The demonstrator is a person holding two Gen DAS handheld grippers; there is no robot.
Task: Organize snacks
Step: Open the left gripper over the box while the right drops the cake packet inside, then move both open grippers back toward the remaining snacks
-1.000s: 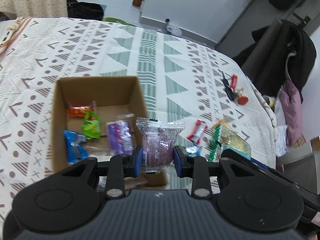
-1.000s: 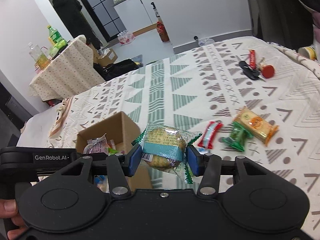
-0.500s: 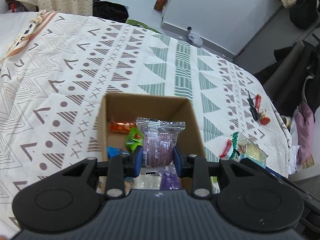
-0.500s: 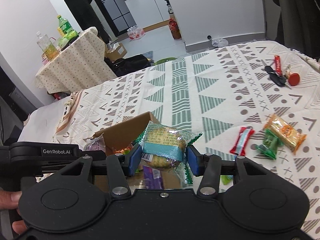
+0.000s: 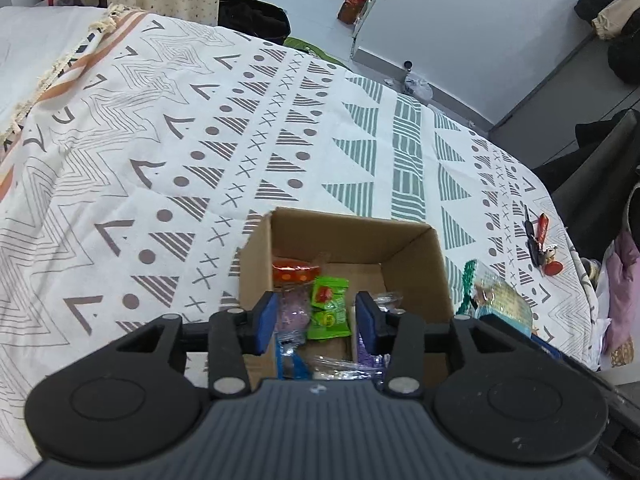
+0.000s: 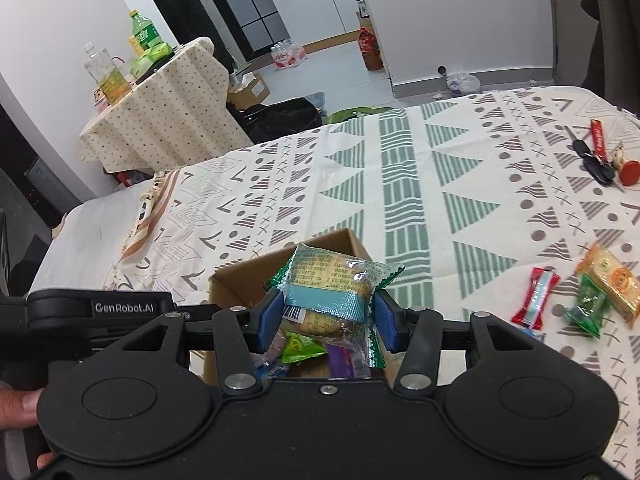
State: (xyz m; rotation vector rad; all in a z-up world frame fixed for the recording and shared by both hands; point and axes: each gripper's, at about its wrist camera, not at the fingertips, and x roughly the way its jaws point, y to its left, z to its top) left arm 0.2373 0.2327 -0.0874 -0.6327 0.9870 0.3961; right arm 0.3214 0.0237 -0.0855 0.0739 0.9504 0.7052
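Patterned bedspread [image 5: 200, 128] under left gripper [image 5: 316, 316] released, right gripper [image 6: 326, 316] grasping cake packet [image 6: 332, 284].

Black gripper [image 6: 327, 320] bodies, blue pads [image 6: 270, 320], silver screws, "GenRobot.AI" lettering.

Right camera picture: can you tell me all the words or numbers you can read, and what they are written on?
"GenRobot.AI": white letters on the black body of the left gripper, seen at the left edge of the right wrist view.

The snack pack with the teal band, held in the right gripper, has small print and a barcode: too small to read.

The bottle labels on the far side table and the loose snack wrappers on the cloth: too blurred to read.
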